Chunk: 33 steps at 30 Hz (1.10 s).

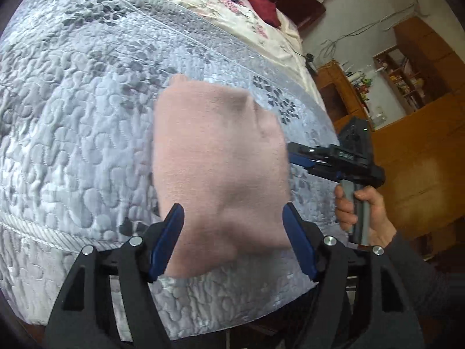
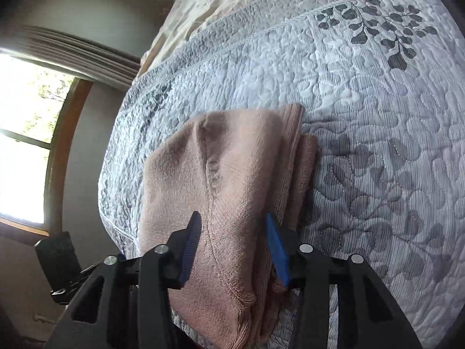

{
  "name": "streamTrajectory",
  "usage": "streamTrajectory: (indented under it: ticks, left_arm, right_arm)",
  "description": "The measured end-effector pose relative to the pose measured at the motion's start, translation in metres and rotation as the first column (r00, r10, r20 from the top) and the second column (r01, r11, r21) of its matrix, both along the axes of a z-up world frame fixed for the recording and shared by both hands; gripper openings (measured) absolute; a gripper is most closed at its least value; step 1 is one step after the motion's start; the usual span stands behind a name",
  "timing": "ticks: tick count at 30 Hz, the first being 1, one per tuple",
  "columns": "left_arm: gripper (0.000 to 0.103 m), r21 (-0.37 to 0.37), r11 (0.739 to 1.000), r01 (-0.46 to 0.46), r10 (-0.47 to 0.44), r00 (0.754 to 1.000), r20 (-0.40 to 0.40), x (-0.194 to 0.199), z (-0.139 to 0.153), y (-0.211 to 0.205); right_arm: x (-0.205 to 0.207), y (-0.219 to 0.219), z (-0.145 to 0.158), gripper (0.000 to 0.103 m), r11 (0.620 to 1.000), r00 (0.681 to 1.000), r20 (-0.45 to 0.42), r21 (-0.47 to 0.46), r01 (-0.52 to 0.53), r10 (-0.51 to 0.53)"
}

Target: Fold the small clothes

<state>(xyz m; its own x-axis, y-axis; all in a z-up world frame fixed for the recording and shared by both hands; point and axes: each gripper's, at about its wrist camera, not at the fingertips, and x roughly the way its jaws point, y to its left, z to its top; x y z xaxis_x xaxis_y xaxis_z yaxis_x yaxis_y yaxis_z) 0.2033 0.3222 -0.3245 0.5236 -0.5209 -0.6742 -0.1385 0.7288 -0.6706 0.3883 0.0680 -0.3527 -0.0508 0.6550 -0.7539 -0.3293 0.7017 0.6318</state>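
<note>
Jaws apart around pink garment [image 2: 226,203]

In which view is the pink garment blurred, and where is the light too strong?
Left wrist view: the pink garment is smeared and soft, while the quilt stays sharp. Right wrist view: the garment's knit is crisp, but the window is blown out white.

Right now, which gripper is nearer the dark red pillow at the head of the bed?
Probably right. The right gripper sits at the pink garment's far-right edge, toward the dark red pillow; the left gripper straddles its near end.
</note>
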Motion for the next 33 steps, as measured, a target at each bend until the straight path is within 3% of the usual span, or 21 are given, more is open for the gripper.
streamTrajectory:
  ticks: [1, 2, 4, 8, 10, 12, 14, 16, 18, 20, 22, 23, 24, 26, 29, 33]
  left_arm:
    - [0.064, -0.019, 0.999, 0.03, -0.031, 0.999, -0.01, 0.008, -0.004, -0.012]
    - [0.061, -0.043, 0.997, 0.062, -0.062, 0.998, -0.019, 0.014, -0.007, -0.031]
    - [0.055, -0.087, 0.989, 0.119, -0.123, 0.991, -0.049, 0.019, -0.024, -0.05]
    - [0.05, -0.083, 0.986, 0.146, -0.157, 0.976, -0.154, 0.032, -0.067, -0.065]
    - [0.051, -0.148, 0.977, 0.157, -0.184, 0.964, -0.19, 0.038, -0.077, -0.066]
    - [0.051, -0.149, 0.966, 0.212, -0.239, 0.952, -0.194, 0.04, -0.068, -0.069]
    - [0.053, -0.182, 0.956, 0.23, -0.255, 0.959, -0.128, 0.044, -0.043, -0.058]
    - [0.062, -0.183, 0.965, 0.186, -0.198, 0.979, -0.05, 0.055, -0.02, -0.034]
    - [0.064, -0.181, 0.975, 0.126, -0.13, 0.992, -0.008, 0.073, -0.009, -0.008]
    - [0.064, -0.136, 0.985, 0.104, -0.108, 0.994, -0.02, 0.098, -0.015, 0.005]
    - [0.059, -0.123, 0.986, 0.109, -0.12, 0.989, -0.084, 0.119, -0.038, 0.007]
    - [0.057, -0.122, 0.986, 0.114, -0.128, 0.985, -0.115, 0.127, -0.05, 0.008]
    - [0.054, -0.12, 0.986, 0.117, -0.132, 0.983, -0.131, 0.132, -0.059, 0.009]
    - [0.047, -0.134, 0.985, 0.104, -0.123, 0.982, -0.144, 0.138, -0.067, 0.013]
    - [0.046, -0.113, 0.987, 0.113, -0.129, 0.98, -0.15, 0.136, -0.058, 0.014]
    - [0.047, -0.113, 0.981, 0.156, -0.163, 0.986, -0.047, 0.112, -0.017, 0.013]
  right_arm:
    - [-0.001, 0.004, -0.002, 0.033, 1.0, 1.0, 0.001, -0.009, -0.005, 0.005]
    - [-0.003, 0.007, -0.002, 0.013, 1.0, 1.0, 0.009, -0.015, -0.017, 0.017]
    - [-0.003, 0.005, 0.001, 0.011, 1.0, 0.999, 0.031, -0.029, -0.009, 0.01]
    - [0.006, -0.005, -0.011, 0.01, 0.996, 0.999, 0.014, -0.073, 0.049, -0.048]
    - [0.007, -0.007, -0.018, 0.011, 0.995, 0.999, 0.002, -0.083, 0.047, -0.046]
    - [0.008, -0.004, -0.013, 0.015, 0.996, 0.999, 0.007, -0.08, 0.032, -0.032]
    - [0.011, -0.007, 0.001, 0.021, 0.998, 0.999, 0.017, -0.032, 0.045, -0.045]
    - [0.015, -0.008, 0.023, 0.025, 0.998, 0.994, 0.093, -0.011, 0.058, -0.057]
    - [0.021, 0.004, 0.033, 0.025, 1.0, 0.99, 0.137, -0.018, 0.025, -0.022]
    - [0.027, 0.023, 0.028, 0.025, 0.998, 0.99, 0.132, -0.044, -0.035, 0.041]
    - [0.029, 0.04, 0.011, 0.023, 0.99, 0.988, 0.111, -0.099, -0.097, 0.108]
    - [0.032, 0.044, 0.0, 0.016, 0.983, 0.985, 0.111, -0.145, -0.114, 0.131]
    - [0.034, 0.043, -0.01, 0.003, 0.975, 0.982, 0.127, -0.191, -0.117, 0.143]
    - [0.045, 0.032, -0.022, 0.0, 0.978, 0.988, 0.111, -0.188, -0.087, 0.109]
    - [0.047, 0.023, -0.016, 0.0, 0.984, 0.991, 0.101, -0.161, -0.07, 0.087]
    - [0.012, 0.023, 0.02, 0.006, 0.982, 0.973, 0.173, -0.136, -0.13, 0.153]
